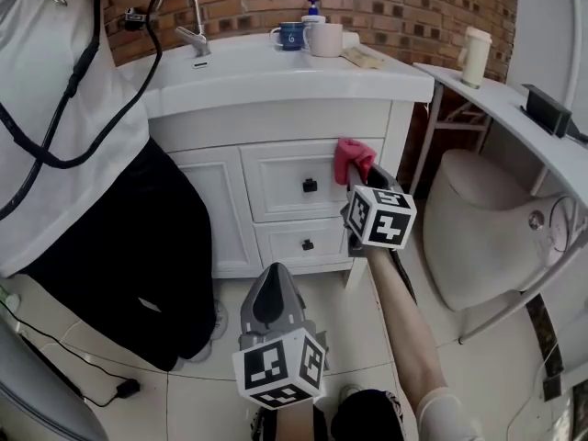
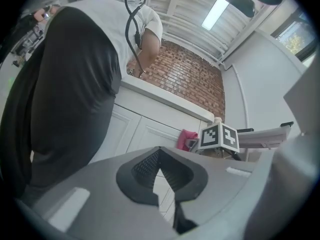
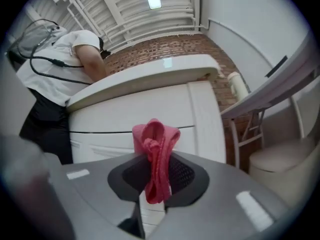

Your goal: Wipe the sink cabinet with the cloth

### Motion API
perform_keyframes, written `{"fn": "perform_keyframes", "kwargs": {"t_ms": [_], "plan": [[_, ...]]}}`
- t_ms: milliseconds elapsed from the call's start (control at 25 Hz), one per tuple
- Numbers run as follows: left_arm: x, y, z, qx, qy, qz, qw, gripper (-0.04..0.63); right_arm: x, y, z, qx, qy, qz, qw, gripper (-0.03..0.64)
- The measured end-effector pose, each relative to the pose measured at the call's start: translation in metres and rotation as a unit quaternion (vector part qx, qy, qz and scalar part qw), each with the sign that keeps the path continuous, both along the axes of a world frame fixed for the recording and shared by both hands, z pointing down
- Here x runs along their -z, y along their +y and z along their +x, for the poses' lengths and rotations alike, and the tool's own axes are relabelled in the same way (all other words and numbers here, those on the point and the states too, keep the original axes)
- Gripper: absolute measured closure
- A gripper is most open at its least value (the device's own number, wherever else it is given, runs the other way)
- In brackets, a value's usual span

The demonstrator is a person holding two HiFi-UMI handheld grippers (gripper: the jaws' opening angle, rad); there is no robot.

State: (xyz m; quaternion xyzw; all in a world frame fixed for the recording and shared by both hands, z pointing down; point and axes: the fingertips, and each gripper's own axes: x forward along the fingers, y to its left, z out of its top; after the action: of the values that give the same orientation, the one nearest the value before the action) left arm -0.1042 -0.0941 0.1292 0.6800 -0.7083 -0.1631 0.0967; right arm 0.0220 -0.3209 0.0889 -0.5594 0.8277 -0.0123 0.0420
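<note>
The white sink cabinet (image 1: 276,118) stands against a brick wall, with two drawers with black knobs. My right gripper (image 1: 361,175) is shut on a bunched pink cloth (image 1: 353,158) and holds it against the upper drawer's top right corner. In the right gripper view the cloth (image 3: 156,154) hangs pinched between the jaws, in front of the cabinet front (image 3: 150,114). My left gripper (image 1: 273,297) is low, above the floor in front of the cabinet, its jaws shut with nothing between them (image 2: 161,178). The left gripper view also shows the cloth (image 2: 187,139).
A person in a white shirt and black trousers (image 1: 83,173) stands close at the cabinet's left. On the sink top are a tap (image 1: 188,26), mugs (image 1: 323,39) and a bottle. A white shelf (image 1: 496,99) and a toilet (image 1: 478,219) stand at the right. A cable (image 1: 83,384) lies on the floor.
</note>
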Motion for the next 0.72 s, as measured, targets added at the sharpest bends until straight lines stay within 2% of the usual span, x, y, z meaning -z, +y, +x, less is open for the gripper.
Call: {"fn": "perform_keyframes", "kwargs": {"t_ms": [160,240,320,400,520,600,720], "plan": [[-0.01,-0.009,0.026,-0.026,-0.023,-0.009,0.9994,0.58,-0.005,-0.017,0.069,-0.042,0.024,-0.006,0.999,0.552],[-0.012,-0.014,0.038,-0.037,-0.036,-0.012,0.9986,0.58,-0.007,-0.018,0.083,-0.055,0.035,-0.007,0.998,0.554],[-0.011,-0.014,0.045,-0.046,-0.044,-0.012,0.9979,0.58,-0.008,-0.008,0.08,-0.049,0.021,-0.002,0.999,0.554],[-0.004,-0.007,0.043,-0.042,-0.042,-0.003,0.9982,0.58,-0.011,0.013,0.053,-0.014,0.0,0.009,1.0,0.554],[0.007,0.004,0.024,-0.018,-0.03,0.008,0.9993,0.58,-0.032,0.045,-0.03,0.085,-0.033,0.004,0.996,0.554],[0.012,0.009,0.015,-0.014,-0.024,0.012,0.9995,0.58,-0.051,0.057,-0.092,0.144,-0.024,-0.004,0.989,0.554],[0.017,0.014,0.006,-0.014,-0.024,0.023,0.9993,0.58,-0.075,0.058,-0.164,0.193,0.001,-0.011,0.981,0.554]]}}
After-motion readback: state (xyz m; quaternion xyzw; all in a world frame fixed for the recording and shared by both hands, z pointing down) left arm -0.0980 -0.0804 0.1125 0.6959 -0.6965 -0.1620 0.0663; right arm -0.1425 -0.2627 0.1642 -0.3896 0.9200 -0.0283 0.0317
